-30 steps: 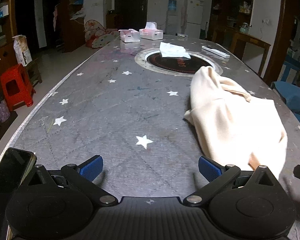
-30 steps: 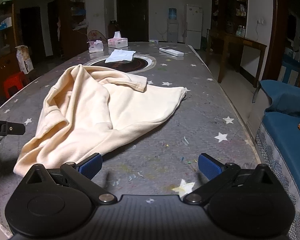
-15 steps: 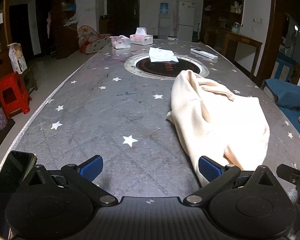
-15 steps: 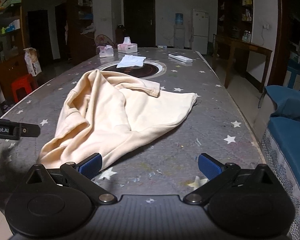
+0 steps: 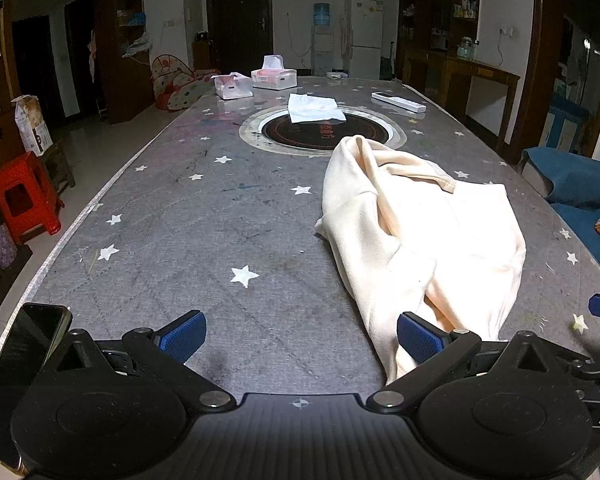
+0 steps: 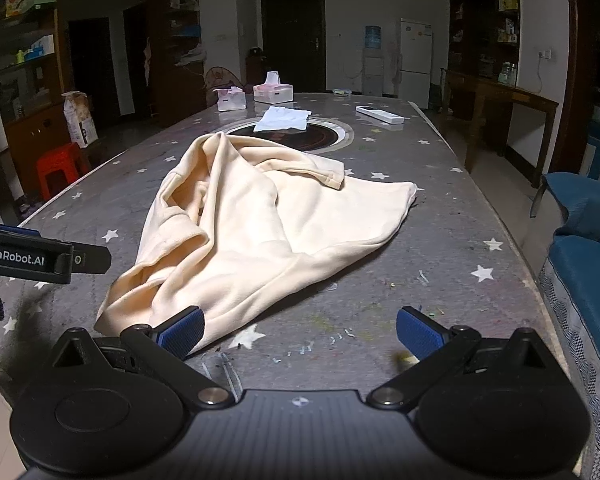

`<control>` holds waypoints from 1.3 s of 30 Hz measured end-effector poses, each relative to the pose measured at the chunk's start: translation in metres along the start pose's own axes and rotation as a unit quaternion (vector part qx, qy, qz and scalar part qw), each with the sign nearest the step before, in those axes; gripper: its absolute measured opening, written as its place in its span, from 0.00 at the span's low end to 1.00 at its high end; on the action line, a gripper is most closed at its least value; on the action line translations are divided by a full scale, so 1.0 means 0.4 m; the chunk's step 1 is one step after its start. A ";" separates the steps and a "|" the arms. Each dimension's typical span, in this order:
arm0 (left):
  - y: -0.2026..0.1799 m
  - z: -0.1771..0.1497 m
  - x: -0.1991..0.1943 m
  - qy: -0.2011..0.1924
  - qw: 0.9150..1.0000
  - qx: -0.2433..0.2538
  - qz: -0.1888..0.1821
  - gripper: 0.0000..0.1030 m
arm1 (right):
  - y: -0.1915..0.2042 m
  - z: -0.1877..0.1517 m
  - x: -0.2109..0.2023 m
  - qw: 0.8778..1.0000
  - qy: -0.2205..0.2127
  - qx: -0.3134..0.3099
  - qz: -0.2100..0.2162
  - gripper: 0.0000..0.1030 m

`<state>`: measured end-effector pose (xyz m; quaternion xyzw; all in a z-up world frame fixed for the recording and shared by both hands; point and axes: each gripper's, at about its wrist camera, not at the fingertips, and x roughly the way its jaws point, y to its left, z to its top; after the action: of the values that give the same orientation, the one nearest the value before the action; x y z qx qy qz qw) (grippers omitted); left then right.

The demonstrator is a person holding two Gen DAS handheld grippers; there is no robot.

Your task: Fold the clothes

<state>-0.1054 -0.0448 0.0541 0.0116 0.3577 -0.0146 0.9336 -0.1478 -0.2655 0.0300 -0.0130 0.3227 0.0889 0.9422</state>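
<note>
2 tissue boxes (image 5: pixel 274 77), remote (image 5: pixel 398 101), red stool (image 5: pixel 24 196).

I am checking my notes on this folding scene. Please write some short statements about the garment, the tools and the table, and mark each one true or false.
1. The cream garment lies crumpled on the table, not yet folded. True.
2. The left tool is shut on the garment. False: its jaws stand wide open and hold nothing.
3. The right tool is open. True.
4. A white cloth lies on the dark round plate in the table. True.
5. The garment hangs over the table edge. False: all of it rests on the tabletop.
6. The two tissue boxes stand beside the tools. False: they stand at the far end.
</note>
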 end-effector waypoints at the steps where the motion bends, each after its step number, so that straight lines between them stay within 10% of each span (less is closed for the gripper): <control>1: -0.001 0.000 0.000 0.000 1.000 0.001 0.000 1.00 | 0.001 0.000 0.000 1.000 0.000 0.000 0.001 1.00; 39: -0.030 0.015 0.041 0.017 1.000 0.011 -0.012 1.00 | 0.025 0.016 0.040 1.000 0.009 -0.013 0.018 1.00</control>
<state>-0.0896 -0.0575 0.0474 0.0176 0.3733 -0.0290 0.9271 -0.1334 -0.2528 0.0257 -0.0202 0.3303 0.1100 0.9372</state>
